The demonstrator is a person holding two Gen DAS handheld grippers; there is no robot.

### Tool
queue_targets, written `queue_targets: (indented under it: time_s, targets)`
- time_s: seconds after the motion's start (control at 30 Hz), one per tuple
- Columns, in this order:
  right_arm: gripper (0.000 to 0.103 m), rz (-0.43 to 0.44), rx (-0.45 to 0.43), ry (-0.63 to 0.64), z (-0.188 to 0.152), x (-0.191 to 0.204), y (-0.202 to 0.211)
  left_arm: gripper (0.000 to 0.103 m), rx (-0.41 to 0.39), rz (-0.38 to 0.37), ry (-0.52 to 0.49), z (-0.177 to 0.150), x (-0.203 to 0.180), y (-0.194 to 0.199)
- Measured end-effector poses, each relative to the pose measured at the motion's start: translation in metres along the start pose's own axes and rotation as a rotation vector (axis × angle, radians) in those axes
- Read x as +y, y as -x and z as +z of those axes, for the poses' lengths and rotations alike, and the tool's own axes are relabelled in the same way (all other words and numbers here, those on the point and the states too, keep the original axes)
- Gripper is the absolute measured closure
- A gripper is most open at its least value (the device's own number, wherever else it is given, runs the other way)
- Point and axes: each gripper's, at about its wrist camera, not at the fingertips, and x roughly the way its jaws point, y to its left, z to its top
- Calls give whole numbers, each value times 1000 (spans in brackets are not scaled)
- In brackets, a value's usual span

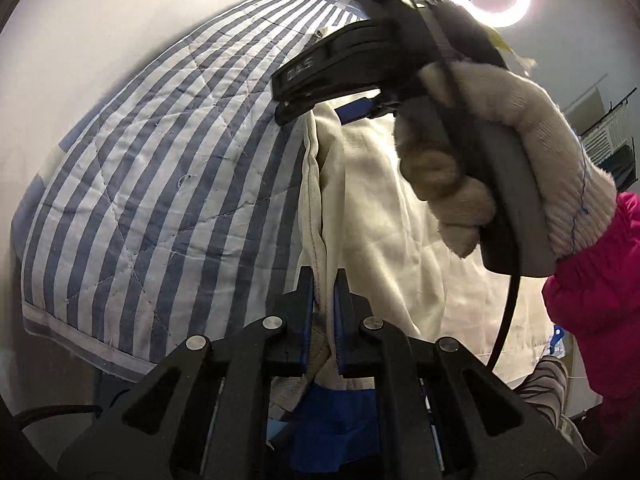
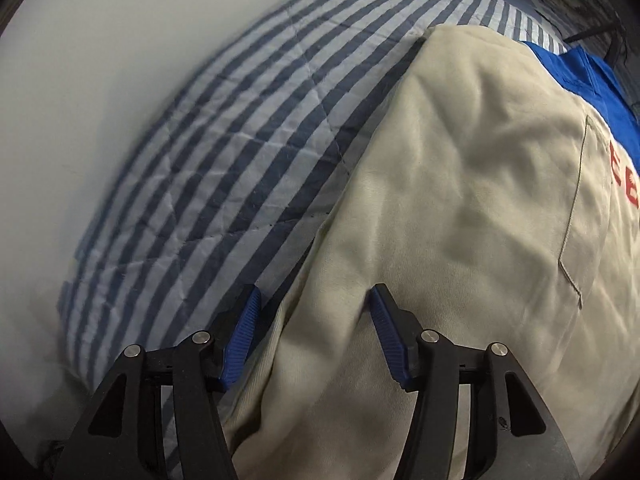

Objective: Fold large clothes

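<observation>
While left tongs (image 1: 323, 280) clamp the cream garment (image 1: 380, 200), right tongs (image 2: 316, 300) gape apart.

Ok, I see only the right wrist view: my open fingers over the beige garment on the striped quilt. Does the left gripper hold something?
Observer: Yes. The left gripper is shut on a hemmed edge of the beige garment; the edge runs up between its fingers.
Operator: Is my right gripper near that edge?
Observer: In the left wrist view the right gripper has its tips at the same edge, higher in the picture, beside the striped quilt.
Operator: What holds it?
Observer: The right hand, in a white knit glove, with a pink sleeve behind it.
</observation>
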Motion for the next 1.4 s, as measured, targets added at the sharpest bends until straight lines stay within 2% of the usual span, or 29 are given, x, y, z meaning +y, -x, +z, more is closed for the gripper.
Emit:
queue_targets:
  time_s: [0.03,0.1,0.17,0.27,0.3,0.33,0.47,0.5,0.53,0.57,0.77,0.97,1.13,1.33,1.4]
  targets:
    - [49,-20,-2,12,-2,7,-1,96,-2,10,2,0,-1,-1]
    - [64,-59,-9,24,-4,14,0,96,-7,20,2,0,-2,-2]
    - [89,-71,-16,14,-7,15,3,96,-24,48,3,0,-3,0]
    - [97,-17,-23,-27,-7,-1,6,76,-32,61,45,-3,7,5]
    - [97,4,-29,-37,-9,-4,7,62,-34,70,55,-5,10,5]
    - [98,24,-39,-46,-12,-6,9,57,-35,73,61,-6,12,4]
    - [99,106,-72,-90,-20,-32,14,57,45,36,66,-9,14,-12]
    - [99,126,-80,-101,-22,-36,16,59,42,21,66,-10,14,-12]
    - [100,145,-90,-108,-23,-45,17,77,37,12,58,-9,13,-11]
    - [100,164,-102,-116,-26,-54,20,86,28,7,41,-9,9,-7]
    - [100,299,-188,-179,-43,-100,52,87,-33,-12,-17,-10,-16,12]
    - [100,432,-292,-249,-72,-144,83,88,-87,7,-168,-15,-74,24]
    - [100,519,-373,-335,-103,-194,104,88,-85,-5,-278,-21,-123,16]
    - [100,557,-405,-477,-154,-262,102,88,-45,-17,-375,-30,-165,-5]
    - [100,527,-385,-510,-168,-279,97,88,-22,-22,-389,-35,-173,-13]
